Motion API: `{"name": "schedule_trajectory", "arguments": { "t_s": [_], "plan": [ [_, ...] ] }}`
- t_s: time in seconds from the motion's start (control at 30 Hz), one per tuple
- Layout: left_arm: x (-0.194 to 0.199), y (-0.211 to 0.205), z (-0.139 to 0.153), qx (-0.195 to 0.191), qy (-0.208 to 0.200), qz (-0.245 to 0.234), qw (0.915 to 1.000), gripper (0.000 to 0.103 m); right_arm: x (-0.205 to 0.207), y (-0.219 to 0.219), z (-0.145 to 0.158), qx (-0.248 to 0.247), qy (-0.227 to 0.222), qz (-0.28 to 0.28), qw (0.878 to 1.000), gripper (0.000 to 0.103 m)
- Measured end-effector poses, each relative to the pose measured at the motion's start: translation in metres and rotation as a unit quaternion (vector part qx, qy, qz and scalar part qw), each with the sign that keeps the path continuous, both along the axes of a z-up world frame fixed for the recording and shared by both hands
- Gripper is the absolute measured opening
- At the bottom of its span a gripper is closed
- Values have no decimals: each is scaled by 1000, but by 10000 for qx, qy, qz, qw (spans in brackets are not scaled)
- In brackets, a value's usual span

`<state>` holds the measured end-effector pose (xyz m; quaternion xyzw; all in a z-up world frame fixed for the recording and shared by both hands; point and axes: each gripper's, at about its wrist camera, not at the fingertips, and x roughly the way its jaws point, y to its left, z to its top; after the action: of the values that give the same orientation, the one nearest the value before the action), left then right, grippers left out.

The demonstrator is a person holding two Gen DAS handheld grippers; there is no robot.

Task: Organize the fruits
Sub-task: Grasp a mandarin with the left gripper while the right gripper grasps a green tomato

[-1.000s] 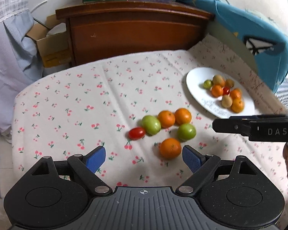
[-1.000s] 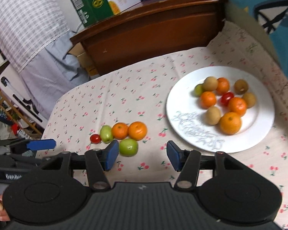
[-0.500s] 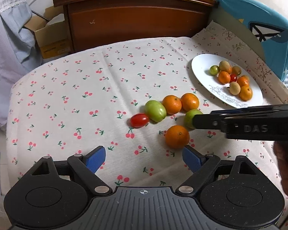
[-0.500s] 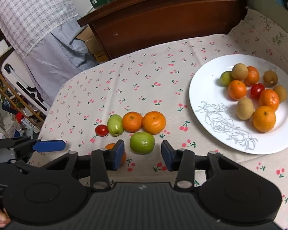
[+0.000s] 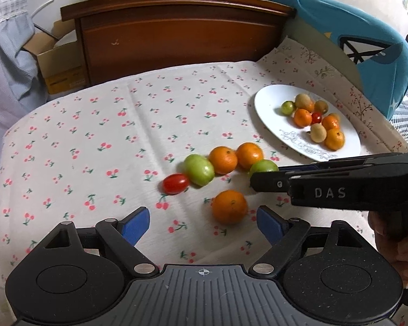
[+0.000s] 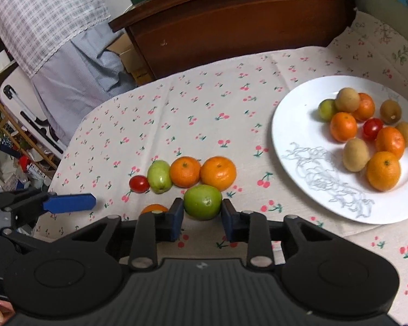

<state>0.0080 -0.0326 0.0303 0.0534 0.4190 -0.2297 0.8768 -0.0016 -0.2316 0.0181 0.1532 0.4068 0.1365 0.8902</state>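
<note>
My right gripper (image 6: 202, 218) has a green tomato (image 6: 202, 201) between its blue pads, which touch both its sides as the jaws go on closing. Beside it on the cherry-print cloth lie two oranges (image 6: 218, 172), a second green tomato (image 6: 159, 176) and a red cherry tomato (image 6: 138, 183) in a row. My left gripper (image 5: 204, 224) stands wide, its jaws easing inward. A lone orange (image 5: 229, 206) sits just ahead of its tips, nearer the right finger (image 5: 269, 224), untouched. The white plate (image 6: 299, 125) at the right holds several fruits.
A dark wooden headboard (image 5: 176, 30) with cardboard boxes on top bounds the far side. A blue cushion (image 5: 367, 43) leans behind the plate. Hanging clothes (image 6: 76, 65) and a cluttered rack stand beyond the cloth's left edge. A hand (image 5: 394, 241) holds the right gripper's handle.
The right gripper moved in and down to the green tomato and narrowed its jaws onto it. The left gripper's view shifted slightly, and the lone orange now lies closer to its tips.
</note>
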Motion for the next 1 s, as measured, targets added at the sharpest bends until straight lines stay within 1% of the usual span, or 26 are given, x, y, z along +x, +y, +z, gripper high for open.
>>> {"name": "schedule_trajectory", "arguments": {
  "t_s": [0.1, 0.2, 0.27, 0.33, 0.43, 0.47, 0.5, 0.53, 0.57, 0.67, 0.7, 0.73, 1.0],
  "plan": [
    [0, -6, -1, -114, 0, -63, 9999, 83, -3, -9, 3, 111, -23, -80, 9999, 30],
    [-1, -12, -5, -120, -24, -84, 9999, 74, -6, -16, 3, 88, 2, -169, 9998, 30],
    [1, -16, -8, -149, 44, -101, 9998, 60, -8, -21, 1, 116, 55, -242, 9996, 30],
    [2, -19, -11, -172, 102, -117, 9997, 58, -9, -24, 0, 126, 80, -268, 9995, 30],
    [1, -23, -12, -148, 25, -120, 9998, 58, -11, -27, 0, 138, 68, -285, 9995, 30],
    [1, -25, -12, -162, 17, -141, 9998, 51, -12, -28, 1, 151, 63, -290, 9994, 30],
    [1, -26, -12, -170, 24, -165, 9997, 48, -12, -29, 1, 158, 58, -287, 9994, 30],
    [1, -28, -13, -149, 35, -169, 9997, 42, -13, -29, 1, 158, 57, -282, 9995, 30],
    [1, -28, -14, -118, 32, -155, 9998, 39, -13, -30, 1, 157, 56, -282, 9995, 30],
    [2, -31, -16, -67, 38, -140, 9999, 38, -14, -30, 2, 159, 60, -275, 9995, 30],
    [2, -32, -17, -59, 36, -131, 9999, 36, -15, -31, 2, 160, 60, -272, 9995, 30],
    [2, -32, -16, -52, 30, -124, 9999, 30, -15, -31, 2, 157, 57, -268, 9995, 30],
    [0, -35, -12, -50, -10, -119, 9999, 30, -19, -34, 4, 136, 33, -265, 9996, 30]
  ]
}}
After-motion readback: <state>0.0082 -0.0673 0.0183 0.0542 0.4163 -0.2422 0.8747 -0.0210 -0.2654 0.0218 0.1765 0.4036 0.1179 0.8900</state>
